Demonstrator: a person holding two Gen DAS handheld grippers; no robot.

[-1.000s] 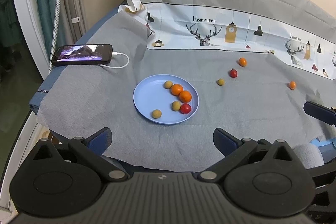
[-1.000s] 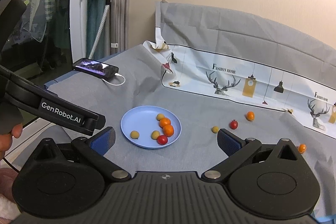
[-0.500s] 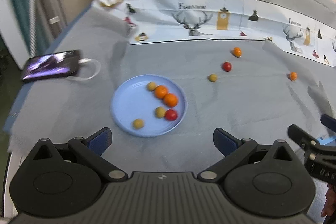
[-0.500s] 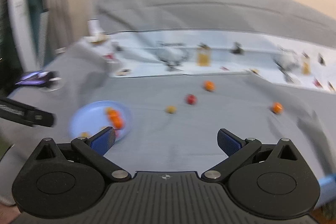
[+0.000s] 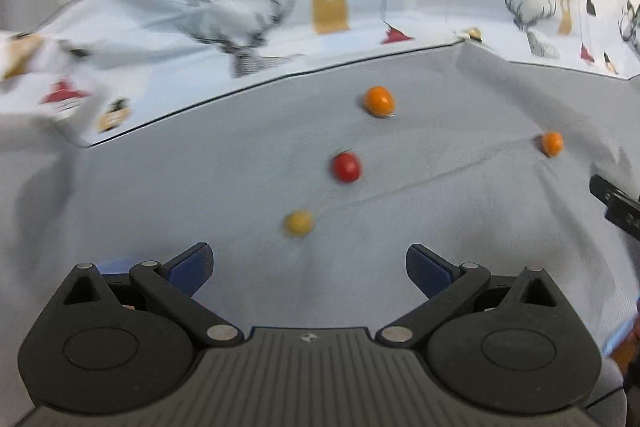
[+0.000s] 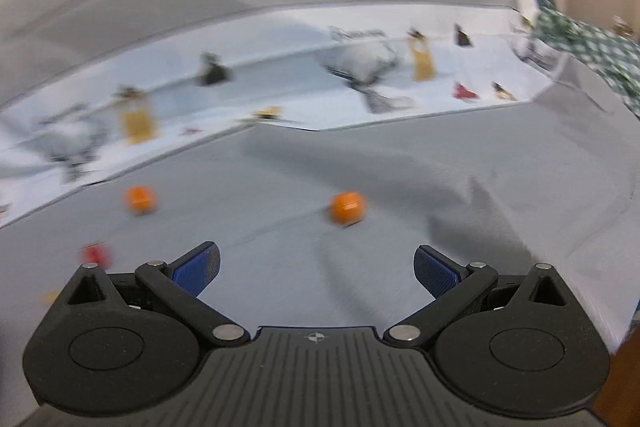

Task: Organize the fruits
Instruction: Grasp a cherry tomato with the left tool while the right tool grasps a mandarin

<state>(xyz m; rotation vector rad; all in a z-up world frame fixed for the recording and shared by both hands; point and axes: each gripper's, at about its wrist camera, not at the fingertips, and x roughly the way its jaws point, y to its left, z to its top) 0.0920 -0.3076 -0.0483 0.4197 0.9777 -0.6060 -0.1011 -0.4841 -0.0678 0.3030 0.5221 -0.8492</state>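
Both grippers, L & R, wide open, empty, held low over desk; yellow fruit just ahead of L, orange fruit ahead of R.

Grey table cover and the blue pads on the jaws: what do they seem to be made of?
The grey table cover looks like a thin matte sheet, probably non-woven fabric or backed plastic: it creases and ridges without shine, and a printed white side shows where it folds up behind. The blue pads look like textured rubber or soft plastic, with a fine grid pattern on the face, though blur leaves this open.
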